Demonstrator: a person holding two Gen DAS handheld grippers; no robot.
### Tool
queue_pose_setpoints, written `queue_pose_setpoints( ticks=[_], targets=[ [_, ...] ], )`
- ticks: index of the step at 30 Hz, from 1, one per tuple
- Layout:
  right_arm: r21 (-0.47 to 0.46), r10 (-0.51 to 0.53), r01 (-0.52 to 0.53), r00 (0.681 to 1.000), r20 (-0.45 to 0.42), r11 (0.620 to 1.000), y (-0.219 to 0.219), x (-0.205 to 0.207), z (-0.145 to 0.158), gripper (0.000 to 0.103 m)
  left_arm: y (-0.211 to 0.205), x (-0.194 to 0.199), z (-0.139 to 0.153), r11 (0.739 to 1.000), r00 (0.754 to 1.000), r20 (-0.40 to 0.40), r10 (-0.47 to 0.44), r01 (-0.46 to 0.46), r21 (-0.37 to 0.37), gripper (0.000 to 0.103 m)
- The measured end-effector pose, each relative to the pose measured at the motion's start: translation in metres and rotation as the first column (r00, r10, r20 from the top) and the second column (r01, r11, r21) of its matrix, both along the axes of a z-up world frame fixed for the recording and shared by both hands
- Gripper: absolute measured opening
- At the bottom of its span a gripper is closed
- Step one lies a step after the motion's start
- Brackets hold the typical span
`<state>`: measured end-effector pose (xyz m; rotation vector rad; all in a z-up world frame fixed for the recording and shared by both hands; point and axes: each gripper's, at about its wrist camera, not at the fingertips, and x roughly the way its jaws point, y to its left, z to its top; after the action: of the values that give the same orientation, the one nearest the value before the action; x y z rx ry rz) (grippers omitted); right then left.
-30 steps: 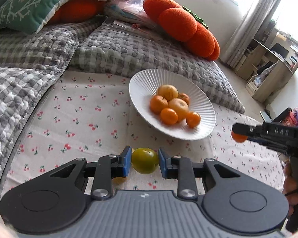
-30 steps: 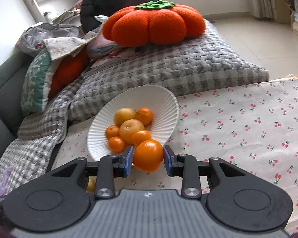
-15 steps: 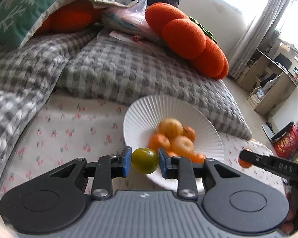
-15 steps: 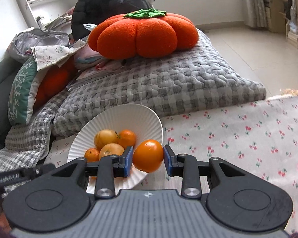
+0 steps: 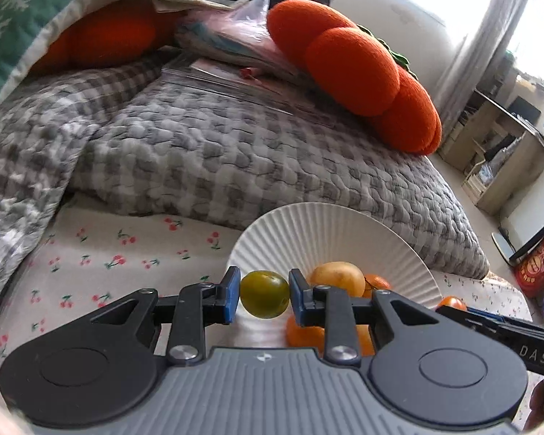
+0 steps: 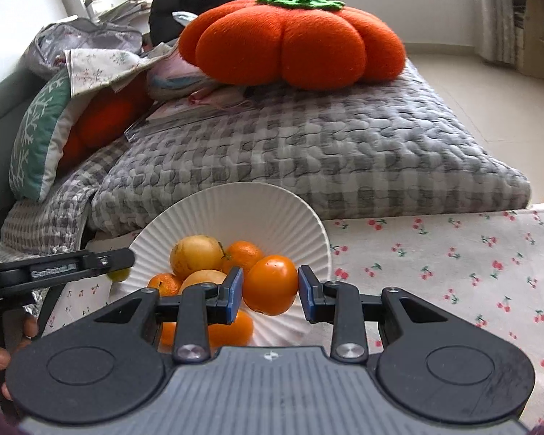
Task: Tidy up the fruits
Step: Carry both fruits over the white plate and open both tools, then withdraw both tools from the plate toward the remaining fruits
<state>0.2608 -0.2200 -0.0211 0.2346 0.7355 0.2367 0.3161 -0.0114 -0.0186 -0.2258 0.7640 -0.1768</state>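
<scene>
Carrying: both grippers are loaded and sitting right at the plate (image 6: 272, 210), so this looks like the drop-off stage.
Left gripper (image 5: 264, 295): pinching a green fruit (image 5: 264, 293), blue pads tight on both sides. It hangs over the near left edge of the plate.
Right gripper (image 6: 270, 286): clamped on an orange fruit (image 6: 270, 284), held above the plate's near right side, close to the pile.
Done so far: pile (image 6: 214, 264) of yellow and orange fruit already in the plate. I count around five, but the grippers hide some, so can't say exactly.
Left to do: as I read it, both held fruits need releasing into the plate. Neither is touching it yet, as far as I can tell.
Strays: none visible on the cherry-print cloth (image 6: 453, 253), though the gripper bodies block the near part.
Guess: pretty much the tail end, if these two are the last ones.
</scene>
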Motion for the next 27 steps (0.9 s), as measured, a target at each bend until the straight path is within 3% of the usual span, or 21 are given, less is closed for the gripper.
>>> queue_pose_setpoints(
  ticks=[19, 27],
  targets=[
    [0.030, -0.001, 0.002, 1.000, -0.030, 1.000, 0.006, 0.011, -0.019, 0.030, -0.011, 0.014, -0.015, 0.999, 0.999, -0.003, -0.050, 0.050, -0.011, 0.026],
    [0.034, -0.041, 0.042, 0.999, -0.009, 0.999, 0.000, 0.000, -0.003, 0.031, 0.002, -0.002, -0.003, 0.999, 0.999, -0.001, -0.041, 0.041, -0.034, 0.045]
  ],
)
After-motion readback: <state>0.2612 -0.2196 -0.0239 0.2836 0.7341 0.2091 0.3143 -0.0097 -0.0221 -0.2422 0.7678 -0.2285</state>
